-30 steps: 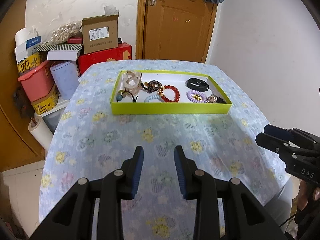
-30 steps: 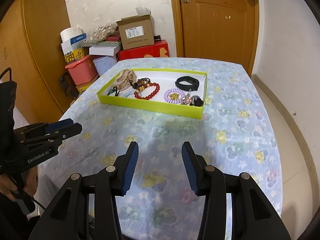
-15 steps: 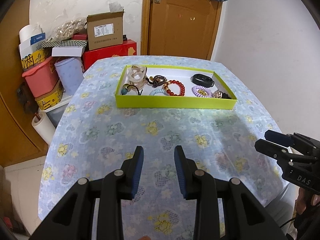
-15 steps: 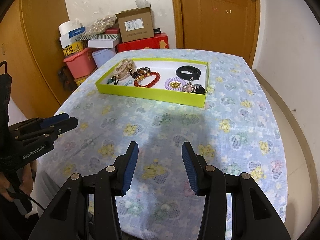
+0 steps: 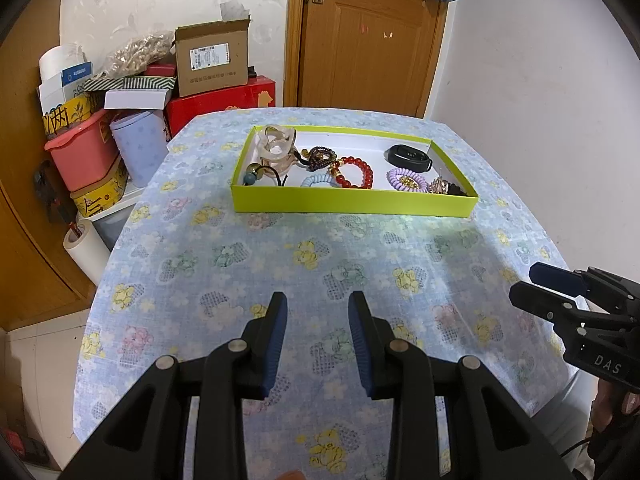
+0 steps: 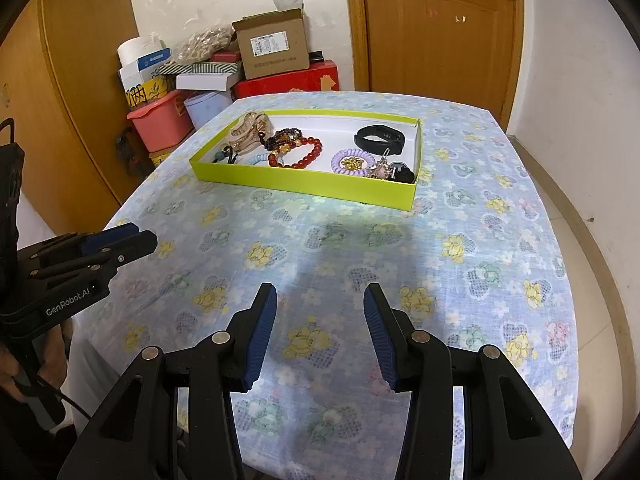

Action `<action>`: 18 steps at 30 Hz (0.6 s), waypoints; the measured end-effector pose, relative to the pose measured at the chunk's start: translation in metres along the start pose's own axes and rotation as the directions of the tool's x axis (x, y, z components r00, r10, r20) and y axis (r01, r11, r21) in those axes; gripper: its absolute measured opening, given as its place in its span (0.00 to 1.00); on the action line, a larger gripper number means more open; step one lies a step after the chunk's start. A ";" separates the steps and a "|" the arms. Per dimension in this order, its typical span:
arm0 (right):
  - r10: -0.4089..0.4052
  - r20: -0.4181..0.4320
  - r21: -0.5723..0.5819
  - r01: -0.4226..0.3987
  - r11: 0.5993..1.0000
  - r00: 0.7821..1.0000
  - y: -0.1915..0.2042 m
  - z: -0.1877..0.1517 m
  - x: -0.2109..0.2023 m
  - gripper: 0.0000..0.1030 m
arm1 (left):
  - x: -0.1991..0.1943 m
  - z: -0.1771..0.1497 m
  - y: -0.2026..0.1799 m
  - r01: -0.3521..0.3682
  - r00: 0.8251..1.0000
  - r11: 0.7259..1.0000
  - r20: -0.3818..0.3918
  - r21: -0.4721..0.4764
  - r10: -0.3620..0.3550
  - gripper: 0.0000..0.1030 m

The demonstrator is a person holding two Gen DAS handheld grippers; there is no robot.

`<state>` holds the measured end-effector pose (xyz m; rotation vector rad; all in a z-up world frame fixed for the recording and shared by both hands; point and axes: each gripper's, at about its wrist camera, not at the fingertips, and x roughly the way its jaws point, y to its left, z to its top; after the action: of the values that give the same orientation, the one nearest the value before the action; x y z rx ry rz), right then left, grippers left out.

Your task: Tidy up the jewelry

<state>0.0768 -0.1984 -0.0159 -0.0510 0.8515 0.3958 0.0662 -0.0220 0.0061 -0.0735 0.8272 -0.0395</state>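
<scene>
A lime-green tray sits at the far middle of the flowered table. It holds a pale hair claw, a red bead bracelet, a light blue coil tie, a purple coil tie and a black band. My left gripper is open and empty above the near table, well short of the tray. My right gripper is open and empty too, and shows at the right of the left wrist view.
Boxes, a pink tub and a paper roll are stacked left of the table. A wooden door stands behind it. The table drops off at the right to the tiled floor.
Both grippers have pulled back and risen away from the tray, which now looks smaller and farther off. Both jaws stay open and empty.
</scene>
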 end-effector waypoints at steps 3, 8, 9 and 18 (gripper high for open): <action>0.000 0.001 -0.001 0.000 1.000 1.000 0.000 0.000 0.000 0.45 | -0.001 0.000 0.000 -0.004 1.000 1.000 0.004 0.000 0.004 0.32; 0.001 0.002 -0.001 -0.001 1.000 1.000 0.001 0.000 -0.001 0.45 | -0.003 0.000 -0.001 -0.008 1.000 1.000 0.007 0.004 0.008 0.32; 0.001 0.001 0.000 -0.001 1.000 1.000 0.001 0.000 -0.001 0.45 | -0.003 0.000 -0.001 -0.006 1.000 1.000 0.007 0.003 0.006 0.32; 0.000 0.002 -0.002 0.000 1.000 1.000 0.000 0.000 -0.001 0.45 | -0.005 0.000 -0.002 -0.011 1.000 1.000 0.013 0.003 0.011 0.32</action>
<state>0.0758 -0.1984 -0.0152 -0.0521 0.8489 0.3963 0.0630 -0.0235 0.0104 -0.0667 0.8142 -0.0298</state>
